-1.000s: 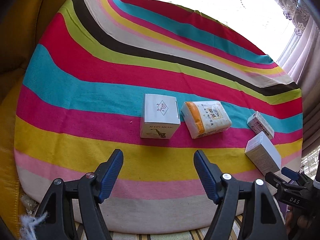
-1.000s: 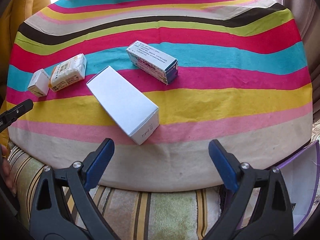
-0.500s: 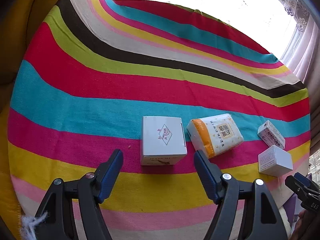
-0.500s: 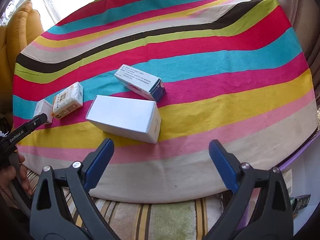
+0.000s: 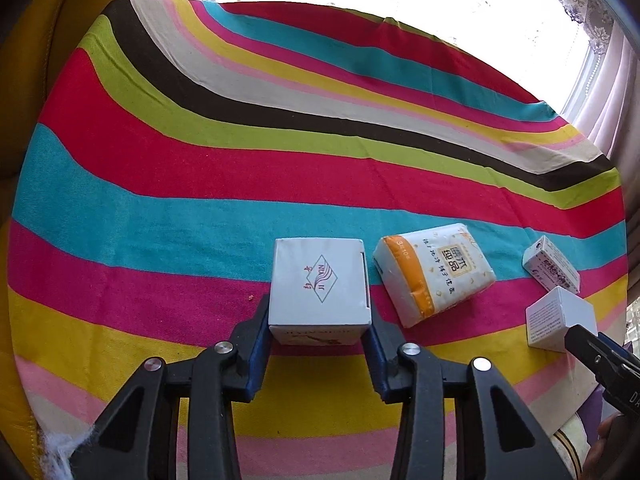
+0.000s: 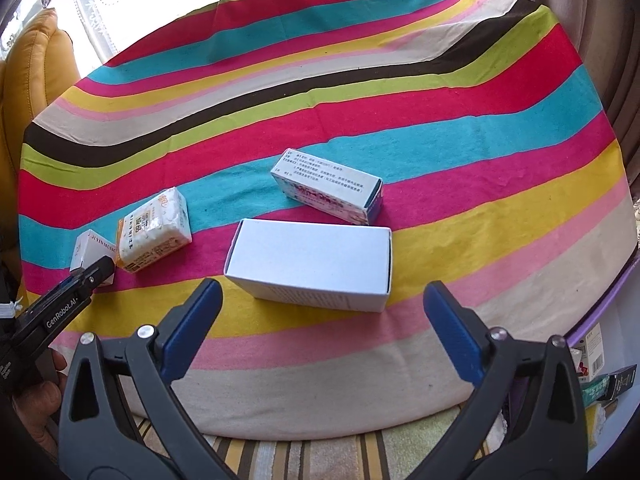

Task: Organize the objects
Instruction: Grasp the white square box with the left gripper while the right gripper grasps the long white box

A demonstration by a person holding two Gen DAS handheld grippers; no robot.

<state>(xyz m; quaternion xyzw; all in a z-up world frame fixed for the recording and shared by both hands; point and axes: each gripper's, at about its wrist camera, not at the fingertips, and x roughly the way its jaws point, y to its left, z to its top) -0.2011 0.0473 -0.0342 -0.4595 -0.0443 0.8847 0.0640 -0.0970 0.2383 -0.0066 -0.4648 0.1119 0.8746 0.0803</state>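
My left gripper (image 5: 318, 334) is shut on a small white cube box (image 5: 318, 286) with a red diamond logo, its blue pads against both sides. The box also shows in the right wrist view (image 6: 90, 250). A tissue pack (image 5: 434, 272) with an orange band lies just right of it. A plain white long box (image 6: 312, 264) lies in front of my right gripper (image 6: 320, 320), which is open and empty just short of it. A printed white-and-blue medicine box (image 6: 326, 192) lies behind the long box.
Everything lies on a striped multicolour cloth (image 5: 240, 168) over a round table. A yellow sofa (image 6: 36, 64) stands at the left. A container with small packages (image 6: 600, 376) sits below the table's right edge. Curtains (image 5: 612, 92) hang behind.
My left gripper moved forward and closed on the cube box. My right gripper swung so the long white box now lies crosswise before it, a little closer.
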